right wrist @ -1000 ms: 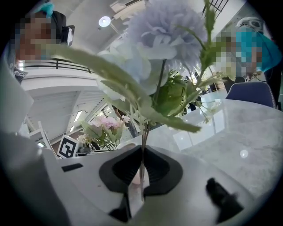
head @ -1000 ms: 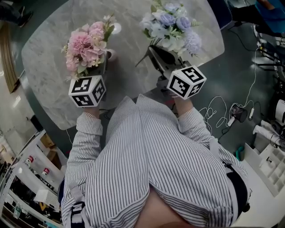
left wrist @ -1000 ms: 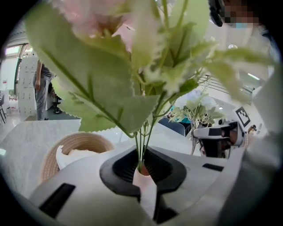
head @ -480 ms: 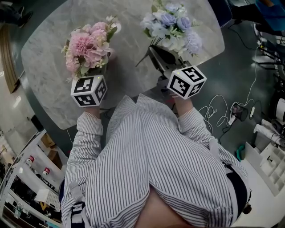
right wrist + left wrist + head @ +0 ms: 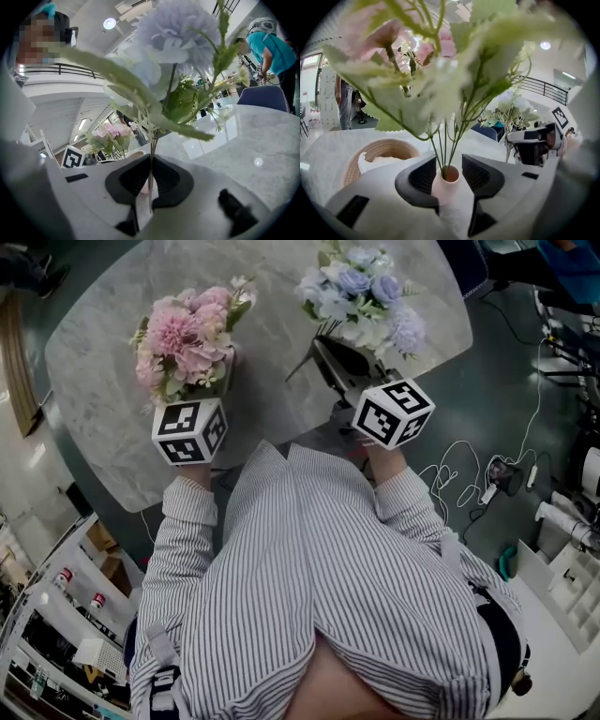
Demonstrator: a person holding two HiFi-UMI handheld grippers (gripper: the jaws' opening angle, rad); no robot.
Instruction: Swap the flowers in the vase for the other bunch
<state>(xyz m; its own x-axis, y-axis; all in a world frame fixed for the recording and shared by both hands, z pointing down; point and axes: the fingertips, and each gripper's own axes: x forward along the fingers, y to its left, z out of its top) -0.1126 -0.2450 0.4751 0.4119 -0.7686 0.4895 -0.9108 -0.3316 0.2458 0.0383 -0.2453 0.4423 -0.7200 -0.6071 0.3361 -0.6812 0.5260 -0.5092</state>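
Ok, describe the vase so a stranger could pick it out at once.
On the marble table, go to the pink bunch on the left side. Its green stems drop into the vase: small, pale pink, smooth and narrow-necked, unlike the wide woven basket beside it.

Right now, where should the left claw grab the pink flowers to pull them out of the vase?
On the bare stems just above the vase mouth, from the near side as now: they bunch thin there, leaves spread higher. The left claw, jaws just opened, straddles the vase neck, so raise it first.
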